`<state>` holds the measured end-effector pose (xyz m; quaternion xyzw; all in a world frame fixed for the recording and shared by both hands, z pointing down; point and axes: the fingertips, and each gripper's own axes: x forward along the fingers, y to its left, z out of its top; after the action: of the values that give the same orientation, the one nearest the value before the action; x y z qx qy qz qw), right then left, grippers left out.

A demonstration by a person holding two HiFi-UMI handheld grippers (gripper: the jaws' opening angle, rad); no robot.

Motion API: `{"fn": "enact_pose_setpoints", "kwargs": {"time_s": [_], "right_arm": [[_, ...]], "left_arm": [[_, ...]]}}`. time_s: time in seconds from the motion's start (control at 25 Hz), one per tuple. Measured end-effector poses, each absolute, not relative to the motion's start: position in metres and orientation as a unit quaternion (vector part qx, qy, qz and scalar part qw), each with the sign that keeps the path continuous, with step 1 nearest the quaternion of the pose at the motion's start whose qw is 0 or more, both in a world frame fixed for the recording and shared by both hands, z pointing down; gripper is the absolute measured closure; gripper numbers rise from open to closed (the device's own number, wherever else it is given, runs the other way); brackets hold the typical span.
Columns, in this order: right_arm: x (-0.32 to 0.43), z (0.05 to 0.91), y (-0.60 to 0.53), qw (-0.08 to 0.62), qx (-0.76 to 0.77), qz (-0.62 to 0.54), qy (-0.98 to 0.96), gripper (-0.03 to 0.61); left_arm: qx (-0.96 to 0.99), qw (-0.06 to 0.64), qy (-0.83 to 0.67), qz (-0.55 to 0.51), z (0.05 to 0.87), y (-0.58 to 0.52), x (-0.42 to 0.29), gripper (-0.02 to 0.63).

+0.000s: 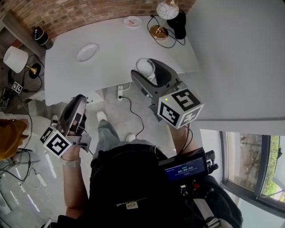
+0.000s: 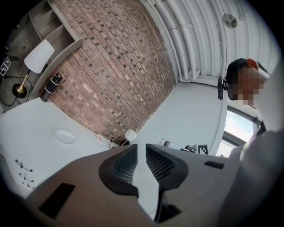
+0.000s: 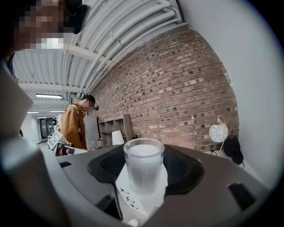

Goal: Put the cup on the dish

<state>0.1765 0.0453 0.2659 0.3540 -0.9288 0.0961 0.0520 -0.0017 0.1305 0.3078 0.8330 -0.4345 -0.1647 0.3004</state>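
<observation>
Left gripper (image 2: 141,153) hangs low beside the table (image 1: 111,58), its jaws nearly together on nothing. The dish (image 1: 87,52) sits bare on the white top. Right gripper (image 3: 143,177), raised near the table's front edge, clamps the cup (image 3: 143,170), well apart from the dish; placing remains undone.

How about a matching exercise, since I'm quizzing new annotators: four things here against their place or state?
Things:
1 glass cup
2 white dish
3 left gripper
4 globe lamp

Places or states:
a at the far corner of the table
b jaws nearly together, holding nothing
c between the jaws of the right gripper
d lying bare on the table

Pairs: 1-c, 2-d, 3-b, 4-a.
</observation>
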Motion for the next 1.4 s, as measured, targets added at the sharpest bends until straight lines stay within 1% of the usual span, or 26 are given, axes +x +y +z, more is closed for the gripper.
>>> {"fn": "enact_pose_setpoints", "kwargs": {"time_s": [0.8, 1.2, 1.4], "right_arm": [[0.075, 0.284, -0.080, 0.064, 0.418, 0.125, -0.897, 0.316], [0.038, 0.297, -0.128, 0.059, 0.453, 0.138, -0.879, 0.316], [0.030, 0.308, -0.141, 0.069, 0.455, 0.143, -0.876, 0.316]], "left_arm": [[0.841, 0.337, -0.396, -0.147, 0.326, -0.004, -0.122, 0.552], [0.842, 0.355, -0.386, -0.125, 0.341, -0.045, -0.175, 0.552], [0.835, 0.362, -0.394, -0.125, 0.347, -0.053, -0.189, 0.552]]}}
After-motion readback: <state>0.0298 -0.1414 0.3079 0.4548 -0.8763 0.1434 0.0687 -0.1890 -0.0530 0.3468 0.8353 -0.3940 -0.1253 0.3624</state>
